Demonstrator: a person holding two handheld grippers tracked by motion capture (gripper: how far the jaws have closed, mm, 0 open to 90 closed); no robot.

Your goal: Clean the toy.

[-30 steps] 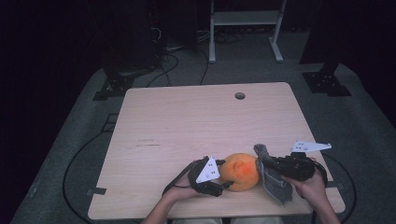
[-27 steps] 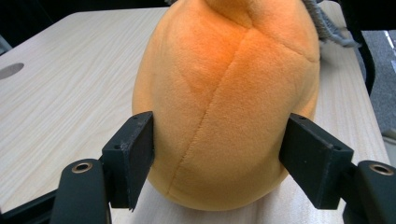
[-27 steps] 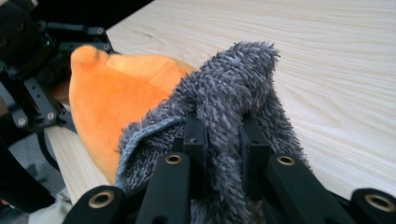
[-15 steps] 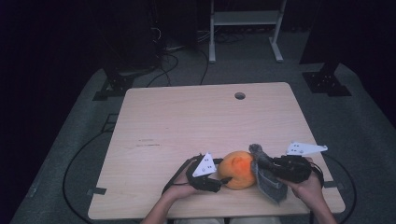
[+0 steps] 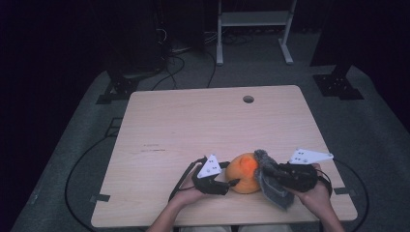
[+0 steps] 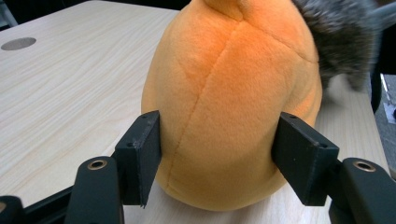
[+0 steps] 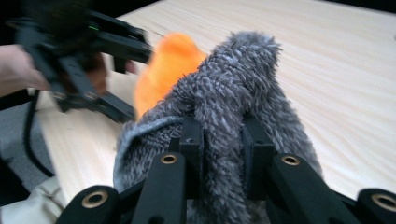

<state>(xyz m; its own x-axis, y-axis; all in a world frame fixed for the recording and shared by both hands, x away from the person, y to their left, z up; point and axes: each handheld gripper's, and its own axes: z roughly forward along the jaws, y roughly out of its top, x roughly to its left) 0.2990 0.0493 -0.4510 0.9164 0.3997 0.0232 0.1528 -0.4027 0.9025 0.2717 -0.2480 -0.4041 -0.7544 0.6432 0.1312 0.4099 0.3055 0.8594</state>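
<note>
Your left gripper (image 6: 217,158) still has its fingers clamped on the orange plush (image 5: 243,172) at the worktop's (image 5: 193,121) near edge; your right gripper (image 7: 223,144), fingers pinching the grey cloth (image 7: 243,88), has slid rightward.

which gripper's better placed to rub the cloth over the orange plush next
Right. The right gripper is shut on the grey fuzzy cloth, which already lies against the orange plush. The left gripper has its jaws on either side of the plush, likely steadying it.
</note>
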